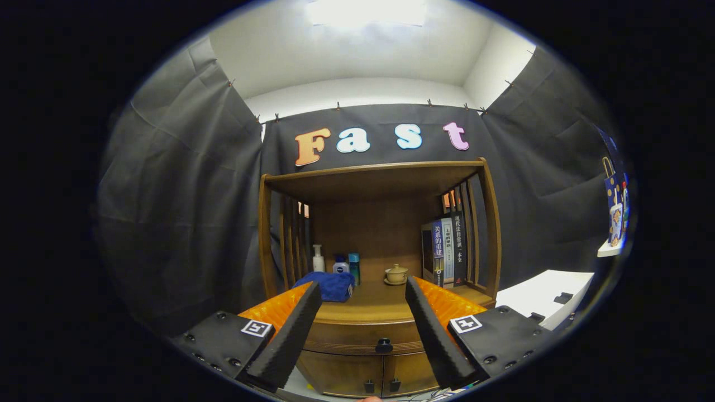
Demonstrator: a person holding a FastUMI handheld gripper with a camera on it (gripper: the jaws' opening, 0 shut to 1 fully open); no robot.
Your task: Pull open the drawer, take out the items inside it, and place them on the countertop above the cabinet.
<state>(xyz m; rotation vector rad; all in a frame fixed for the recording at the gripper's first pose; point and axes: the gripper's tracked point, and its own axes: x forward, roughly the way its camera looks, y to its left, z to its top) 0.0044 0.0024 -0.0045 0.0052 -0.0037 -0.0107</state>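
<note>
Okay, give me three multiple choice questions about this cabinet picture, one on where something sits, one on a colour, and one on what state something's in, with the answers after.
1. Where is the small teapot?
A. on the countertop, left of the books
B. inside the drawer
C. on the top shelf

2. What colour is the folded cloth on the countertop?
A. red
B. blue
C. white

3. What state is the drawer in?
A. pulled fully out
C. removed
B. closed

Answers: 1 A, it stands on the wood beyond the fingers, beside the books. 2 B, the cloth by the bottles is blue. 3 B, its front sits flush, and the gripper is open with its knob between the fingers, untouched.
</note>
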